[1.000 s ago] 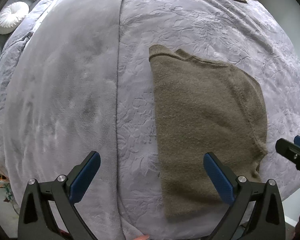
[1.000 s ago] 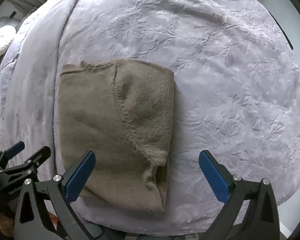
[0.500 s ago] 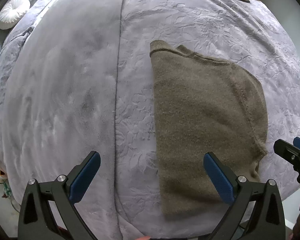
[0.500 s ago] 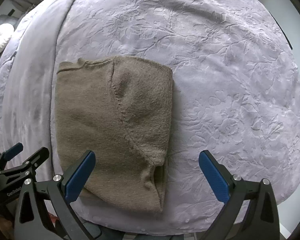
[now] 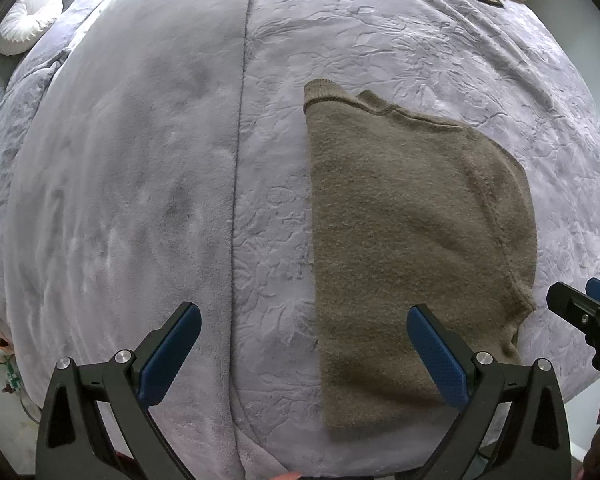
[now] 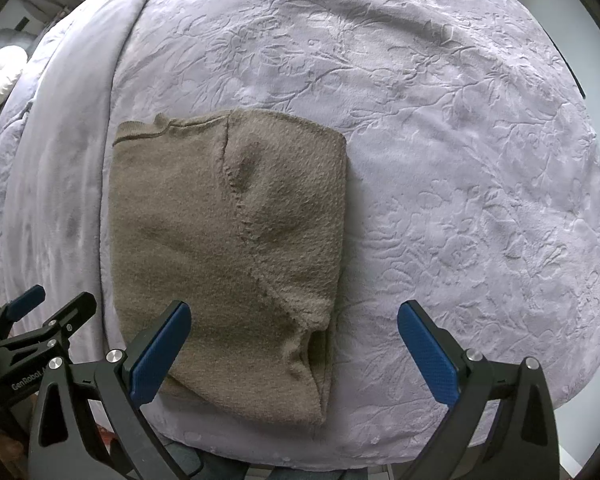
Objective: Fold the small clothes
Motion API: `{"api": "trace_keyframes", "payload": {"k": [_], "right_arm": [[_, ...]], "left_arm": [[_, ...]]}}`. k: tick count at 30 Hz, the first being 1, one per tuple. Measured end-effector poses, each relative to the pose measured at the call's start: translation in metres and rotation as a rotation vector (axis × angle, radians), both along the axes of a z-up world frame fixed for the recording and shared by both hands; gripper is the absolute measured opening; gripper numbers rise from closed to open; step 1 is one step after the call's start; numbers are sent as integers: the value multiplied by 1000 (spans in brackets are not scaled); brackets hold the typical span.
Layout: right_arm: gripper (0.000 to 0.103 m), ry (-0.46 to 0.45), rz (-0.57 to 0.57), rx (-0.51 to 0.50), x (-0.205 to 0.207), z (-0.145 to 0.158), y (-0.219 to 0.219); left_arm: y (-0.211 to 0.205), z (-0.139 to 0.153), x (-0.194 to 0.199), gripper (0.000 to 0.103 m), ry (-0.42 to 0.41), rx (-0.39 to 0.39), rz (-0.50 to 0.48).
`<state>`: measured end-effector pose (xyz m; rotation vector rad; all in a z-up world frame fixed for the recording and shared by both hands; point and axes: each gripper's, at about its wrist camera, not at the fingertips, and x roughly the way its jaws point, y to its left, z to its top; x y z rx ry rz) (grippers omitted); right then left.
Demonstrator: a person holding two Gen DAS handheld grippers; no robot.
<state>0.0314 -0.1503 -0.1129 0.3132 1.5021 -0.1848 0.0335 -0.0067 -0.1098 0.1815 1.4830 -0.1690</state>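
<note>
The left tool (image 5: 303,350) has its two blue-padded fingers (image 5: 170,354) spread wide apart, with nothing between them. The right tool (image 6: 293,347) is spread just as wide and grips nothing. Both point forward and downward, side by side at about the same level. The tip of the right tool shows at the right edge of the left wrist view (image 5: 590,312), and the left tool shows at the lower left of the right wrist view (image 6: 36,326).

A home bedroom: a lavender embossed bedspread (image 6: 440,160) fills the frame, a round white cushion (image 5: 26,22) at upper left
</note>
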Motion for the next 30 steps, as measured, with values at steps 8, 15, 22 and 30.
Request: {"api": "trace_keyframes", "payload": {"k": [8,15,22,30], "right_arm": [[103,2,-1,1,0,-1,2],[103,6,0,2,1,-2,2],[103,5,-2,2,1,-2,3],[103,5,-1,1,2,-2,2]], "left_arm": [[1,0,0,103,1,0,-1],[1,-1,0,103,0,1,-4],[1,-2,-1,103,0,4,0],[2,-3,0,103,1,5,1]]}}
